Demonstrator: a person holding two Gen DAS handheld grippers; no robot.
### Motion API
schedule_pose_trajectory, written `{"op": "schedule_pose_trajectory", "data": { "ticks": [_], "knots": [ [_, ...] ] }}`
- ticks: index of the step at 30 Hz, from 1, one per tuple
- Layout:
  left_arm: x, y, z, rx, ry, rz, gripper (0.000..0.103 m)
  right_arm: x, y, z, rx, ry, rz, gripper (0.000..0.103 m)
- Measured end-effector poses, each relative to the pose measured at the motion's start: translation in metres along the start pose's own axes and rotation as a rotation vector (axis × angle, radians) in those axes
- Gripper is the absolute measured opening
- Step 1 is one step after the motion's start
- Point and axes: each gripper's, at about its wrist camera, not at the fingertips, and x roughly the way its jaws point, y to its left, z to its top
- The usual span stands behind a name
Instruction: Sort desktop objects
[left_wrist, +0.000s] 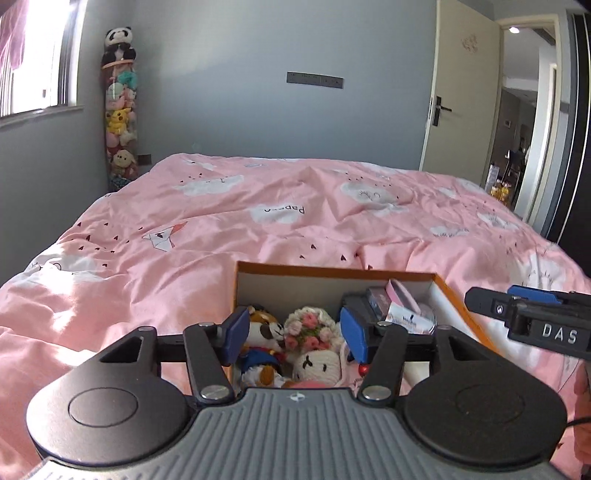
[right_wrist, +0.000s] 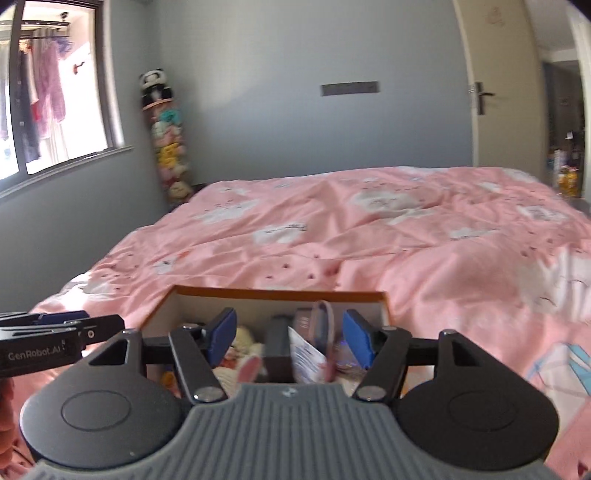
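An orange-rimmed cardboard box (left_wrist: 332, 270) sits on the pink bed and holds several small items. Among them are a plush dog (left_wrist: 264, 332), a crocheted flower bouquet (left_wrist: 308, 326), a white knitted doll (left_wrist: 319, 365) and a pink round case (left_wrist: 400, 291). My left gripper (left_wrist: 295, 332) hovers over the box's near left part, open, its blue pads touching nothing. Over the same box (right_wrist: 280, 293) my right gripper (right_wrist: 290, 336) is also open. Beyond it lie a black block (right_wrist: 277, 350), a white packet (right_wrist: 306, 356) and the pink case (right_wrist: 325, 325). Each gripper shows at the edge of the other's view.
A rumpled pink duvet with white clouds (left_wrist: 295, 206) covers the whole bed around the box. A tall column of plush toys (left_wrist: 120, 110) stands in the far left corner by the window. A door (left_wrist: 461, 92) stands ajar at the far right.
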Motion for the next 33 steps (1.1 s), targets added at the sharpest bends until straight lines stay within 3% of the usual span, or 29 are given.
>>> {"op": "schedule_pose_trajectory", "data": {
  "ticks": [10, 21, 33],
  "knots": [
    [0.01, -0.031, -0.035, 0.098, 0.022, 0.018, 0.074, 0.006, 0.0, -0.055, -0.02, 0.069, -0.086, 0.074],
    [0.024, -0.031, -0.05, 0.063, 0.083, 0.032, 0.078, 0.012, -0.002, -0.069, 0.005, 0.092, -0.087, 0.077],
    [0.031, -0.028, -0.056, 0.043, 0.087, 0.066, 0.089, 0.016, 0.0, -0.075, -0.014, 0.083, -0.103, 0.08]
  ]
}}
